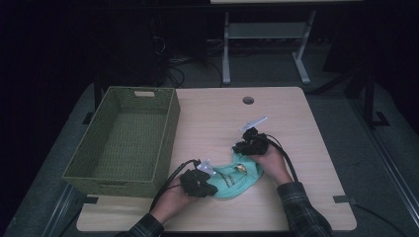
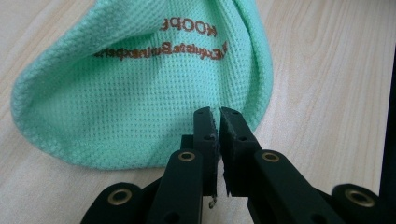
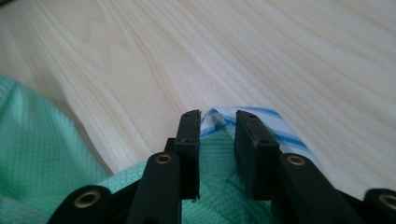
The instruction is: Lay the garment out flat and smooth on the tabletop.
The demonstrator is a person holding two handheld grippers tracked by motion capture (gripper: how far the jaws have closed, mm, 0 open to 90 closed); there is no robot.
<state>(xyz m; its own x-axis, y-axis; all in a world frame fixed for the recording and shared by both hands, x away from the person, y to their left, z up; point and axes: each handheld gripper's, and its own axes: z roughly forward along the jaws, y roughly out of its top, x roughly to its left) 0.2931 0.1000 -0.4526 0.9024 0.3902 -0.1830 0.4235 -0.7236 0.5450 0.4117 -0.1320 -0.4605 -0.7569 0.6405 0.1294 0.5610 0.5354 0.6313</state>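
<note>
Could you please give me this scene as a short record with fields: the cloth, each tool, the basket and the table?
cloth: mint-green garment with brown lettering, bunched on the table near the person's edge
left tool: left tool shut on the garment's edge
right tool: right tool with jaws apart, a blue-striped white collar corner between them, pads not pressing
basket: green woven basket at the table's left side, nothing seen inside
table: light wooden table with a round hole near the far edge

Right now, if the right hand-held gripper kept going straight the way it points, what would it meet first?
Probably the blue-striped collar edge of the green shirt, lying between the right hand-held gripper jaws; past it, bare table.
</note>
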